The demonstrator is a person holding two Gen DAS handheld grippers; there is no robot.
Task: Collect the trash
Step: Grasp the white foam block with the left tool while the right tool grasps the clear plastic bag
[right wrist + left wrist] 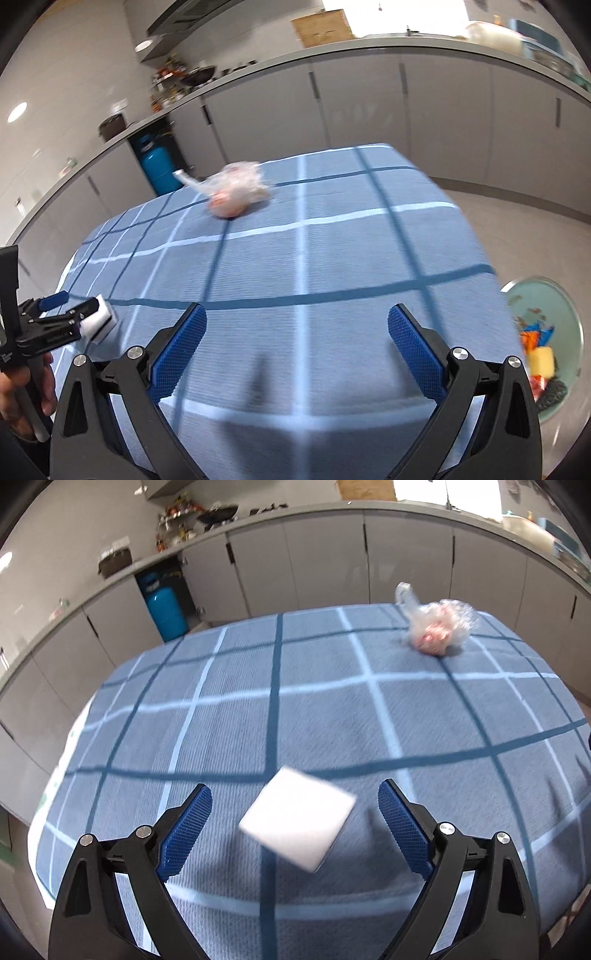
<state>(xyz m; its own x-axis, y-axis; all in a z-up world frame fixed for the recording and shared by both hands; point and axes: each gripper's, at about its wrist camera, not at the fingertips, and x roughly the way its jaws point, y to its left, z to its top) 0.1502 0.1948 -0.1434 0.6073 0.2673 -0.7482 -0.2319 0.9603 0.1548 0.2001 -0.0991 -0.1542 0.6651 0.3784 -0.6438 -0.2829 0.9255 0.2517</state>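
Observation:
A white foam block (297,818) lies on the blue checked tablecloth (332,720), between the wide-open fingers of my left gripper (294,801), not touched by either pad. In the right wrist view the same block (103,320) shows at the tip of the left gripper (75,312). A crumpled clear plastic bag with pink contents (437,626) sits at the table's far right; it also shows in the right wrist view (234,190). My right gripper (295,323) is open and empty above the table's near edge.
A green round bin (546,347) holding colourful trash stands on the floor right of the table. Grey kitchen cabinets (325,561) run behind. A blue gas cylinder (166,609) stands in an open cabinet bay at back left.

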